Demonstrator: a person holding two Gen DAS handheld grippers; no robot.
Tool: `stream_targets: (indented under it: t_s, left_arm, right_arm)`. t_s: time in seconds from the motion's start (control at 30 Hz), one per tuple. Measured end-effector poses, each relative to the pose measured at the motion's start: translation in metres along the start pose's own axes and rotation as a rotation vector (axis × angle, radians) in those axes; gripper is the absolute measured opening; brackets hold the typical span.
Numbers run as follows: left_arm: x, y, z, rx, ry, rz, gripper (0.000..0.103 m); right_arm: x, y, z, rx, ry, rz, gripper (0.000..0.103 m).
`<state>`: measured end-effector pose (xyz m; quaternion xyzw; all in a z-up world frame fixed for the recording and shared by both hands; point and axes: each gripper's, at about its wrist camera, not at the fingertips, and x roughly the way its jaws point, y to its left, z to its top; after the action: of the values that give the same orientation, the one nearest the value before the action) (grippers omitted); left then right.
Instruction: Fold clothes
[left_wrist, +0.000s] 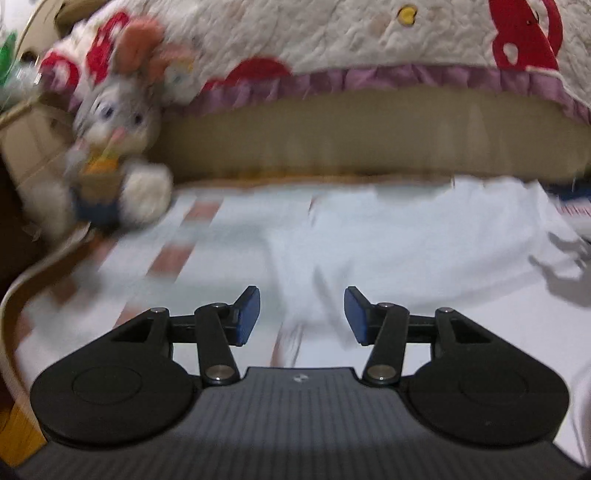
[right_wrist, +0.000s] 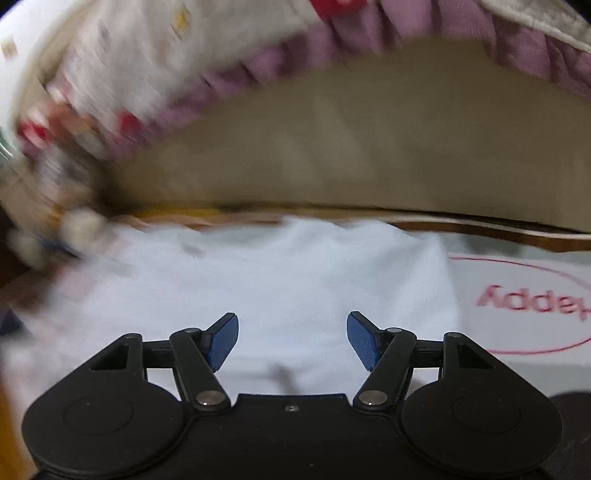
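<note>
White garment (left_wrist: 388, 240): lies spread flat on the seat surface, just in front of the tan sofa back (left_wrist: 369, 136); folds and creases visible, blurred. Same garment (right_wrist: 277, 280) in right wrist view, one edge running beside a white sheet w/ red oval and red lettering (right_wrist: 524, 299), which sits to the garment's right.

Left claw (left_wrist: 302, 316): above the garment, blue pads spread apart, nothing between them, not touching cloth.

Right claw (right_wrist: 292, 340): above the garment, pads spread wide, nothing pinched.

Plush rabbit (left_wrist: 114, 147): grey/white, sits upright left of the garment, against the sofa back; blurred.

Quilt (left_wrist: 332, 37): cream w/ red motifs, purple frill (left_wrist: 369, 79), draped over top of the sofa back, behind the garment.
</note>
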<state>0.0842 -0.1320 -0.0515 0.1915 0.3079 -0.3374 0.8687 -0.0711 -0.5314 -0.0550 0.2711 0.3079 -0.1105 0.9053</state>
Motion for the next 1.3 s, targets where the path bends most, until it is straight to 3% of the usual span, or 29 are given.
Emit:
stream_targets:
  t_s: [0.17,0.23,0.27,0.3,0.4,0.5,0.57,0.63,0.67,0.7,0.77,0.9,1.0,1.03,1.07,1.17,1.3]
  left_arm:
    - [-0.049,0.036,-0.044,-0.213,0.279,-0.01,0.05]
    - [-0.07,0.036,-0.065,-0.229,0.312,-0.048,0.051]
    - [-0.078,0.034,-0.076,-0.219,0.33,-0.075,0.057]
    - [-0.084,0.032,-0.085,-0.213,0.356,-0.093,0.062]
    - [-0.09,0.027,-0.119,-0.222,0.431,-0.105,0.063]
    - [-0.087,0.03,-0.149,-0.292,0.49,-0.127,0.063]
    - [-0.087,0.031,-0.164,-0.32,0.518,-0.187,0.062]
    - [-0.087,0.031,-0.173,-0.325,0.532,-0.221,0.056]
    - [-0.088,0.03,-0.176,-0.32,0.534,-0.225,0.042]
    - [-0.089,0.031,-0.176,-0.311,0.534,-0.222,0.027]
    - [-0.089,0.034,-0.177,-0.328,0.53,-0.224,0.026]
    - [-0.088,0.043,-0.182,-0.399,0.515,-0.238,0.027]
    - [-0.09,0.044,-0.184,-0.402,0.494,-0.237,0.028]
    - [-0.093,0.042,-0.182,-0.391,0.471,-0.238,0.027]
    - [-0.099,0.04,-0.179,-0.366,0.414,-0.253,0.027]
    - [-0.126,0.029,-0.167,-0.278,0.209,-0.349,0.03]
    - [-0.16,-0.007,-0.154,-0.066,0.02,-0.465,0.041]
  right_arm:
    - [-0.05,0.091,0.008,-0.166,0.176,0.132,0.071]
    - [-0.067,0.137,0.003,-0.269,0.244,0.17,0.071]
    - [-0.073,0.157,-0.002,-0.314,0.277,0.179,0.071]
    - [-0.074,0.174,-0.014,-0.351,0.322,0.189,0.071]
    - [-0.075,0.224,-0.056,-0.459,0.462,0.219,0.071]
    - [-0.068,0.258,-0.127,-0.614,0.599,0.245,0.07]
    - [-0.066,0.268,-0.178,-0.702,0.688,0.265,0.07]
    - [-0.068,0.271,-0.218,-0.795,0.753,0.269,0.069]
    - [-0.07,0.273,-0.234,-0.852,0.786,0.261,0.067]
    - [-0.076,0.277,-0.245,-0.932,0.786,0.257,0.068]
    - [-0.084,0.286,-0.255,-1.032,0.76,0.288,0.068]
    - [-0.066,0.284,-0.28,-1.018,0.867,0.299,0.069]
    - [-0.063,0.287,-0.298,-1.15,0.831,0.26,0.068]
    - [-0.063,0.287,-0.293,-1.139,0.819,0.267,0.053]
    - [-0.064,0.286,-0.287,-1.119,0.808,0.275,0.021]
    - [-0.064,0.28,-0.265,-1.029,0.782,0.289,0.005]
    - [-0.058,0.263,-0.22,-0.784,0.788,0.305,0.005]
